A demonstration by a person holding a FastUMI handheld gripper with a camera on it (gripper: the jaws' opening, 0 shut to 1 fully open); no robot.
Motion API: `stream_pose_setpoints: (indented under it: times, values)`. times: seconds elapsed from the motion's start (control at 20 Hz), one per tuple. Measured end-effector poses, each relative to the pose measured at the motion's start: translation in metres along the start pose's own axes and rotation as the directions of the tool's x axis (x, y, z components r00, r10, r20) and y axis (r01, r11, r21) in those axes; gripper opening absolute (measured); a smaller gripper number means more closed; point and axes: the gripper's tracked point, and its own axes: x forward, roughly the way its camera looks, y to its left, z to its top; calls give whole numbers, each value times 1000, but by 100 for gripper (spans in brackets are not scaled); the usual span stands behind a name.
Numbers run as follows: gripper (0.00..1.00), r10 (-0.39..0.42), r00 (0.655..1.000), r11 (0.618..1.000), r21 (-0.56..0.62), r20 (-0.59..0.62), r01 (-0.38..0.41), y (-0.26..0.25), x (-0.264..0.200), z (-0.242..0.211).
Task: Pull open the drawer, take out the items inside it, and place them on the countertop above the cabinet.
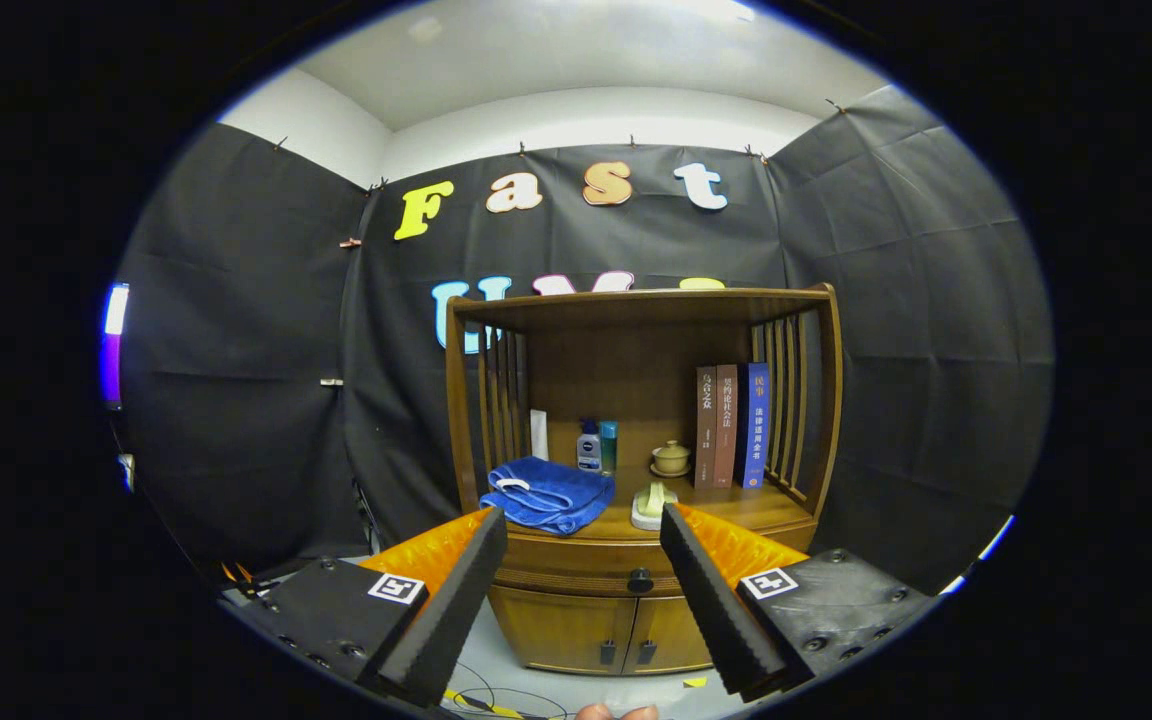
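Note:
A wooden cabinet (636,300) stands ahead against the black cloth wall. Its drawer (576,572) sits just under the countertop (746,512) and is closed, with a round dark knob (640,580) at its middle. What the drawer holds is hidden. My gripper (581,520) is open, at some distance in front of the cabinet. The drawer front and knob lie beyond the fingers, in the gap between them. Nothing is between the fingers.
On the countertop lie a folded blue towel (548,493), two small bottles (596,446), a lidded cup on a saucer (671,458), a pale brush-like object (653,503) and three upright books (732,425). Two lower doors (601,630) are closed. Cables (496,700) lie on the floor.

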Motion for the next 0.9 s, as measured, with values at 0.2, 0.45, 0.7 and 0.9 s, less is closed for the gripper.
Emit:
stream_pose_setpoints:
  times: [0.2, 0.45, 0.7, 0.9]
  values:
    - [99, -2, 1000, 1000, -7, -2, 2, 2, 3, -1]
    - [99, -19, 1000, 1000, -6, -19, 19, -5, 4, -6]
    - [99, -35, 999, 999, 2, -24, 35, -15, 4, -10]
    - [99, -36, 999, 999, 2, -21, 36, -15, 4, -9]
